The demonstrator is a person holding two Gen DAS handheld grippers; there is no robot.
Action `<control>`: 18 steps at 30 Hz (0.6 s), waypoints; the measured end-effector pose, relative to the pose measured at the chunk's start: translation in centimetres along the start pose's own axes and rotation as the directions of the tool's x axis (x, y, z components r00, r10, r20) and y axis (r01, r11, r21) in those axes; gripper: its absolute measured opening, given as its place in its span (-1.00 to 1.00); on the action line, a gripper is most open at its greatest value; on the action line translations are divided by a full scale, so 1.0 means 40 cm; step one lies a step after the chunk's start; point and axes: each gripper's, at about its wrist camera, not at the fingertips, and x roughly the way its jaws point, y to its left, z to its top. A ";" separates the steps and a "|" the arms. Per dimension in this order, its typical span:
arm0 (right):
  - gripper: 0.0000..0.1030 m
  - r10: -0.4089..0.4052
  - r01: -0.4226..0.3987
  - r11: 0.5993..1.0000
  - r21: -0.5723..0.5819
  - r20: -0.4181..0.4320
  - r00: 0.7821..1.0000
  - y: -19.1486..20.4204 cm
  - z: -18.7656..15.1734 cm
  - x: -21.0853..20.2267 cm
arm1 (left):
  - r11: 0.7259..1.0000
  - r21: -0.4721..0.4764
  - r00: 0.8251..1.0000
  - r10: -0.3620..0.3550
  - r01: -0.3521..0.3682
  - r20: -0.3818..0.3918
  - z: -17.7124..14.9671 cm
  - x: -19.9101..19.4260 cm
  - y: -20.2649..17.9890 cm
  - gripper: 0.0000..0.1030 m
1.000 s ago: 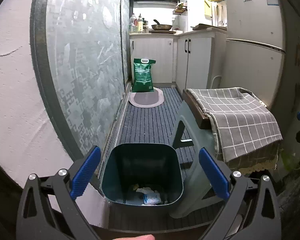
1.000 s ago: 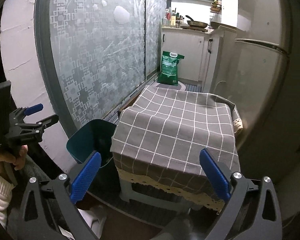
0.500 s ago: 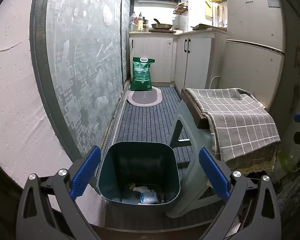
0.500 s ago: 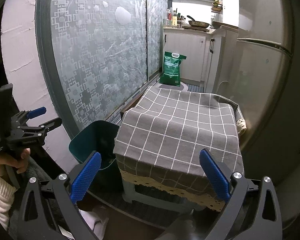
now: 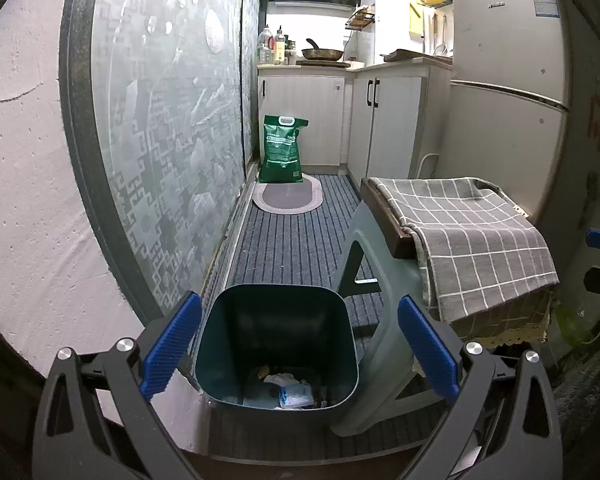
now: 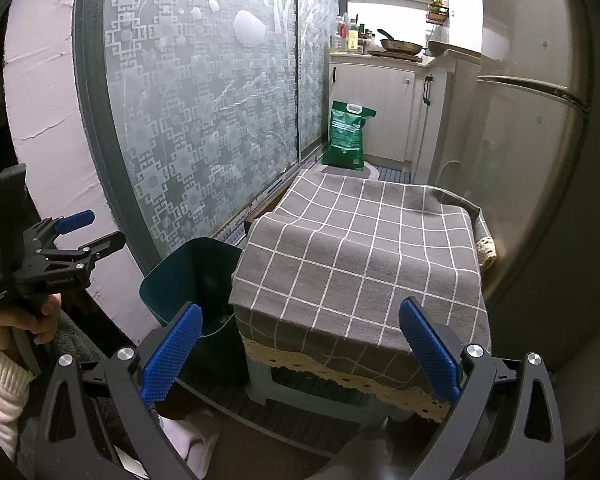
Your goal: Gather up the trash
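Trash (image 5: 290,390) sits in the bottom of the dark green bin (image 5: 276,308), directly below and ahead of my left hand-held gripper (image 5: 298,354): white crumpled paper, a small blue-and-white wrapper, a brownish scrap. Left jaws are spread wide, holding nothing, and they straddle the bin mouth in that view. Bin stands on the striped floor mat (image 5: 296,240), touching the grey plastic stool (image 5: 374,364) on its right.

My right hand-held gripper (image 6: 300,356) is also wide and empty, aimed at the checked cloth (image 6: 360,256) over the stool; nothing on the cloth looks like trash. From there the bin (image 6: 188,276) is down-left, mostly hidden by the cloth edge. So left is clearly nearer the bin.

I see no loose trash on the floor up to the green bag (image 5: 282,150) at the far cabinets.

My read: collection looks done or nearly so.
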 end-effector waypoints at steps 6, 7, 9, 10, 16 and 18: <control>0.93 -0.001 0.001 1.000 0.002 0.002 1.000 0.000 0.000 0.000 | 1.000 0.001 1.000 0.001 -0.001 0.001 0.000 -0.001 -0.001 0.94; 0.93 0.000 0.000 1.000 0.001 0.000 1.000 0.000 0.000 0.000 | 1.000 0.001 1.000 0.003 -0.003 0.001 0.000 0.000 -0.002 0.94; 0.93 -0.002 0.002 1.000 -0.001 -0.001 1.000 0.000 0.000 0.000 | 1.000 0.000 1.000 0.002 -0.002 -0.001 0.000 0.000 -0.001 0.94; 0.93 -0.002 0.002 1.000 -0.002 -0.001 1.000 0.000 -0.001 0.000 | 1.000 0.001 1.000 0.002 -0.002 -0.001 0.000 -0.001 -0.001 0.94; 0.93 -0.003 0.003 1.000 -0.001 0.001 1.000 -0.002 -0.003 0.000 | 1.000 0.001 1.000 0.002 -0.002 0.001 0.000 -0.001 -0.001 0.94; 0.93 -0.001 0.001 1.000 -0.001 0.001 1.000 -0.002 -0.003 -0.001 | 1.000 0.000 1.000 0.002 -0.002 0.000 0.000 -0.001 -0.001 0.94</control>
